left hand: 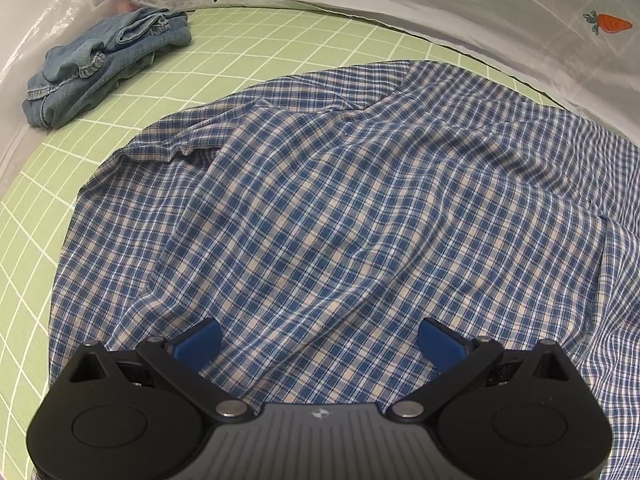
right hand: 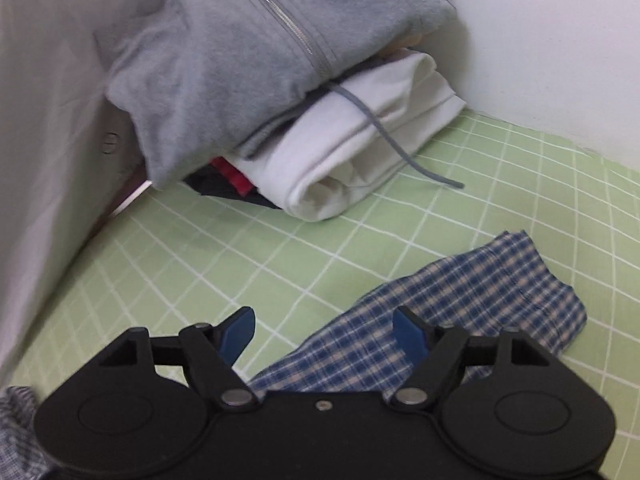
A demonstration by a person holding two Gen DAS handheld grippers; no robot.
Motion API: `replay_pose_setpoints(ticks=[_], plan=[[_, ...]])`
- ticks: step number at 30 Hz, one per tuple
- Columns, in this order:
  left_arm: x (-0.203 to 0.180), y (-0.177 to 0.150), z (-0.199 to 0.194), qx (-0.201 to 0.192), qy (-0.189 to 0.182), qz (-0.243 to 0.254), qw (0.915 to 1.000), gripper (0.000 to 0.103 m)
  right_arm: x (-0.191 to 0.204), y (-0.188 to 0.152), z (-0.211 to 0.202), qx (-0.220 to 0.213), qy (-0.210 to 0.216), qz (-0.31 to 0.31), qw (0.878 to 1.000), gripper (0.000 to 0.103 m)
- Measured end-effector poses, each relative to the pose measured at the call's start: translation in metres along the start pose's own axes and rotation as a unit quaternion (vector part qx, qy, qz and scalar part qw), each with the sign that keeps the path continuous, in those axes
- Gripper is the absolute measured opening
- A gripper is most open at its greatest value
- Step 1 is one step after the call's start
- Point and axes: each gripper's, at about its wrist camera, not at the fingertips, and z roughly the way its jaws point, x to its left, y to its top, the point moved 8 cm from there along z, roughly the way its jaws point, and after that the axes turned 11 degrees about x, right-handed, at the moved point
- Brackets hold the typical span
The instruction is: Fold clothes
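Both jaws released: left gripper [left hand: 318, 338] hangs over the plaid shirt [left hand: 340, 208], right gripper [right hand: 324, 330] over its sleeve [right hand: 460, 300]. Folded pile [right hand: 280, 92] sits well clear of the shirt, leaving folding room.

Both grippers [left hand: 318, 338] [right hand: 324, 330]: black bodies, blue-padded jaws, silver pivot screws (left one ribbed grey).

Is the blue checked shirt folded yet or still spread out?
Spread out: the blue checked cotton shirt lies wide and wrinkled across the green gridded mat.

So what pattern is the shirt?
Blue and cream plaid shirt, clearest in the left wrist view.
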Motion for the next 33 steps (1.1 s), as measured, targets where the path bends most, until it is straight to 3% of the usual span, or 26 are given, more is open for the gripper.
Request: replay_pose_setpoints(ticks=[3,5,7,8,9,11,12,14,17,22,24,26,29,31,33], plan=[[0.0,0.0,0.0,-0.002,0.0,0.0,1.0,0.103,-0.007,-0.001,0.014,0.008,-0.028,0.021,0.999,0.077],[0.0,0.0,0.0,-0.002,0.0,0.001,1.0,0.103,-0.013,-0.002,0.021,0.016,-0.051,0.026,0.998,0.07],[0.0,0.0,0.0,-0.003,0.0,0.001,1.0,0.103,-0.02,-0.001,0.022,0.006,-0.075,0.021,0.997,0.051],[0.0,0.0,0.0,-0.003,0.0,0.001,1.0,0.103,-0.021,0.001,0.022,0.002,-0.072,0.016,0.997,0.045],[0.0,0.001,0.0,-0.003,-0.001,0.002,1.0,0.103,-0.023,0.003,0.021,0.0,-0.064,0.016,0.998,0.03],[0.0,0.001,0.0,-0.004,-0.001,0.002,1.0,0.103,-0.026,0.007,0.021,-0.001,-0.051,0.023,0.998,0.016],[0.0,0.001,0.0,-0.004,-0.001,0.002,1.0,0.103,-0.027,0.009,0.022,-0.001,-0.038,0.025,0.999,0.003],[0.0,0.002,0.0,-0.004,-0.001,0.002,1.0,0.103,-0.029,0.016,0.019,-0.007,-0.012,0.033,0.999,0.003],[0.0,0.002,-0.002,-0.005,-0.001,0.002,1.0,0.103,-0.027,0.033,-0.009,-0.053,0.036,0.034,0.997,0.003],[0.0,0.001,-0.002,-0.005,-0.001,0.001,1.0,0.103,-0.029,0.05,-0.109,-0.17,0.123,0.013,0.978,0.003],[0.0,0.001,-0.003,-0.007,-0.001,0.001,1.0,0.103,-0.039,0.038,-0.134,-0.192,0.119,-0.001,0.974,0.003],[0.0,0.001,-0.003,-0.01,0.0,0.0,1.0,0.103,-0.063,0.013,-0.126,-0.169,0.089,-0.001,0.982,0.003],[-0.001,0.001,-0.003,-0.008,0.0,-0.001,1.0,0.103,-0.103,-0.036,-0.081,-0.071,0.039,0.032,0.996,0.003],[-0.001,0.001,-0.002,-0.006,0.0,-0.001,1.0,0.103,-0.126,-0.064,-0.06,-0.013,0.028,0.069,0.997,0.005],[-0.001,0.001,-0.002,-0.005,0.0,0.0,1.0,0.103,-0.132,-0.071,-0.059,-0.006,0.031,0.082,0.996,0.013]])
